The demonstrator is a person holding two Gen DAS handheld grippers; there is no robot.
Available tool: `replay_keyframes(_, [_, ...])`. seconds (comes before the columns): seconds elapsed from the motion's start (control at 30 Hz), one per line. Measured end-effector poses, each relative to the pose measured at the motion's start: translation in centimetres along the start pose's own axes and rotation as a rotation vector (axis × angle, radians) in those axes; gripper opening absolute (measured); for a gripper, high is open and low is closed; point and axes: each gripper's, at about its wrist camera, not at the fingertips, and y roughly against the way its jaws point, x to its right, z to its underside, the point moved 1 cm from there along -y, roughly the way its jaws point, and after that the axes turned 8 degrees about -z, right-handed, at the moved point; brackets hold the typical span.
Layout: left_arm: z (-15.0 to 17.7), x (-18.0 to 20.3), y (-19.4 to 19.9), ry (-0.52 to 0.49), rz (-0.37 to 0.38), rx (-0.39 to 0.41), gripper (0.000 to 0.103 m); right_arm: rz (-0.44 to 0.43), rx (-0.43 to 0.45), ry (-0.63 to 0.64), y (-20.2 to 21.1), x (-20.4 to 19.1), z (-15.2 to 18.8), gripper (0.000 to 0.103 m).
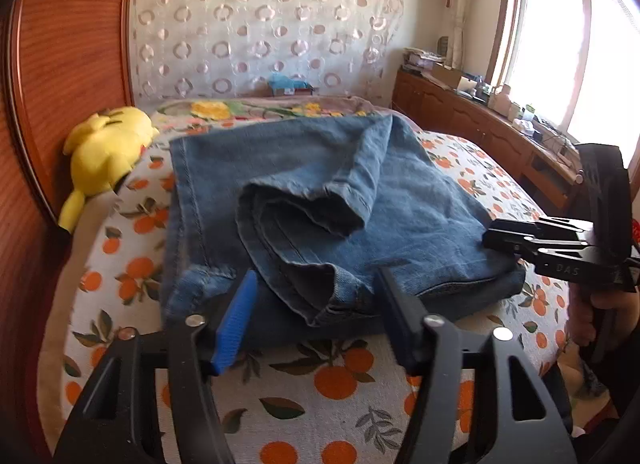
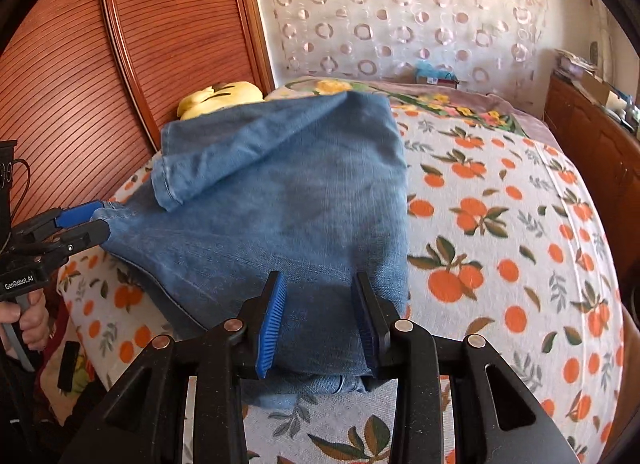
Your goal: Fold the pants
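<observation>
Both spread fingers [image 2: 276, 324] straddle the pants' [image 2: 288, 200] near edge, seemingly not yet pinching.

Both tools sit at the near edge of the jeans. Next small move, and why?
Probably close both tools on that edge. The left tool and right tool each straddle the near edge of the jeans, with denim inside jaws that stand apart, so neither seems to grip yet. A firm pinch looks needed before lifting the next fold.
</observation>
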Motion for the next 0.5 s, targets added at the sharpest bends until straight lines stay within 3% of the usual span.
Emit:
replay_keyframes(0.07, [0.3,-0.1,-0.4,0.007,0.018,-0.020,0.042,0.007,0.005,0.003,-0.7,-0.2,0.2,0.036])
replay_keyframes(0.1, [0.4,0.0,-0.4,0.003,0.019,-0.017,0.036,0.010,0.010,0.008,-0.9,-0.1,0.2,0.036])
replay_keyframes(0.13, [0.5,0.1,-0.2,-0.008,0.022,-0.015,0.023,0.015,0.017,0.015,-0.8,-0.3,0.2,0.036])
replay_keyframes(0.2, [0.6,0.3,0.3,-0.018,0.041,-0.008,0.012,0.010,0.035,0.018,-0.6,-0.2,0.3,0.037])
replay_keyframes(0.37, [-0.7,-0.9,4.0,0.018,0.019,0.107,0.007,0.014,0.110,0.015,1.1,0.5,0.3,0.037])
replay_keyframes(0.5, [-0.7,-1.7,3.4,-0.005,-0.031,0.076,0.009,0.023,0.087,-0.010,0.6,1.8,1.1,0.037])
